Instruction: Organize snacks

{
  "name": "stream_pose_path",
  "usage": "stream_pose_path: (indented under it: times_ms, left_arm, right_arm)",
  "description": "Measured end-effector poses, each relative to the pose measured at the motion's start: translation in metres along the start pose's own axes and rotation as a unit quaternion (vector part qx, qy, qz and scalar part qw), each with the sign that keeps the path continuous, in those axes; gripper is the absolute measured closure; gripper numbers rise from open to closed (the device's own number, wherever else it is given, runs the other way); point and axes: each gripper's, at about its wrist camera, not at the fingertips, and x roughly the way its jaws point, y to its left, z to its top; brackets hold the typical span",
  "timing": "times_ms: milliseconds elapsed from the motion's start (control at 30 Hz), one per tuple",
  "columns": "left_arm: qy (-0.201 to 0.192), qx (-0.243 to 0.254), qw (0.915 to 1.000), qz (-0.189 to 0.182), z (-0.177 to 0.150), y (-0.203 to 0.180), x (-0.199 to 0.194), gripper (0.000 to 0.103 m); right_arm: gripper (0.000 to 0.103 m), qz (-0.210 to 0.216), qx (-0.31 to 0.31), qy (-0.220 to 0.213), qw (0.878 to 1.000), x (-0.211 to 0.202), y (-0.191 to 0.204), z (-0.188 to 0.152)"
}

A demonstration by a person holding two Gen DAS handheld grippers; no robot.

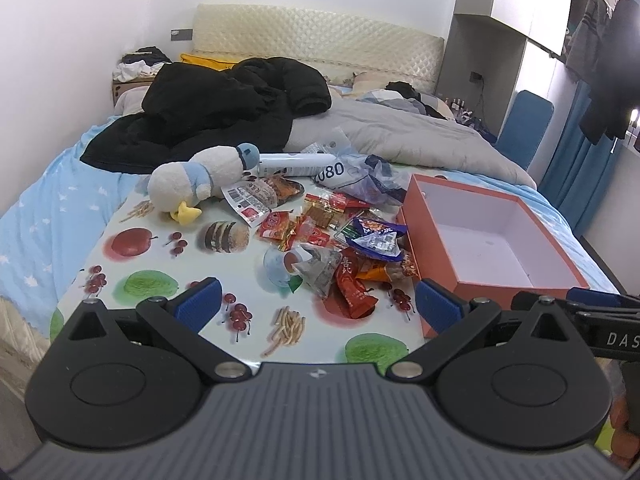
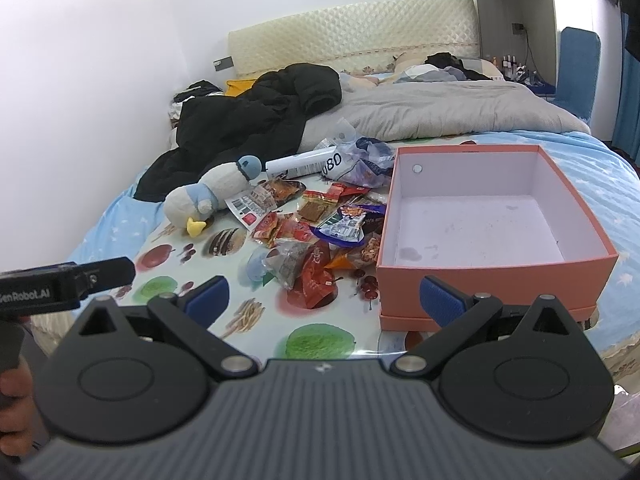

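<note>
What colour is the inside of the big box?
White inside the box, orange outside; clearest in the right wrist view.

— What could be read in the mess?
— "080" in dark digits stood on the white plastic bag [image 1: 334, 172] near the middle of the frame.
— Anything on the tools?
— "DAS" showed on the right gripper [image 1: 616, 338] at the right edge, and "GenRobot.AI" on the left gripper [image 2: 28, 294] at the left edge.

A plush duck [image 1: 192, 184] lies near a black jacket [image 1: 224, 104] and grey quilt [image 1: 404, 132].
</note>
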Motion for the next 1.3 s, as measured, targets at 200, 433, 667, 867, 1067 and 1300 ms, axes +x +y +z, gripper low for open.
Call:
stream_pose_path:
  times_ms: [200,433,667,867,1067,1300]
  left_arm:
    - [0.001,0.000,1.0000,0.000,0.000,-0.001,0.001,0.000]
    - [0.001,0.000,1.0000,0.000,-0.001,-0.001,0.002,0.000]
    - [0.003,-0.005,1.0000,-0.007,-0.001,-0.005,0.015,0.000]
    - [0.008,-0.001,0.9998,-0.016,0.000,-0.004,0.026,0.000]
    - [0.007,0.011,0.9999,-0.011,0.011,-0.002,0.047,0.000]
    - [0.044,0.017,0.9986,-0.021,0.016,0.004,0.092,0.000]
  right_arm:
    - [0.000,0.000,0.000,0.002,1.000,0.002,0.000,0.000]
    - [0.000,-0.002,0.002,0.007,1.000,0.004,-0.001,-0.002]
    - [0.000,0.001,0.006,0.009,1.000,0.007,-0.002,-0.004]
    - [0.000,-0.003,0.010,0.018,1.000,0.013,-0.006,-0.008]
    - [0.000,-0.015,0.004,0.034,0.999,0.028,-0.009,-0.012]
    - [0.000,-0.010,0.010,0.043,0.999,0.049,-0.011,-0.012]
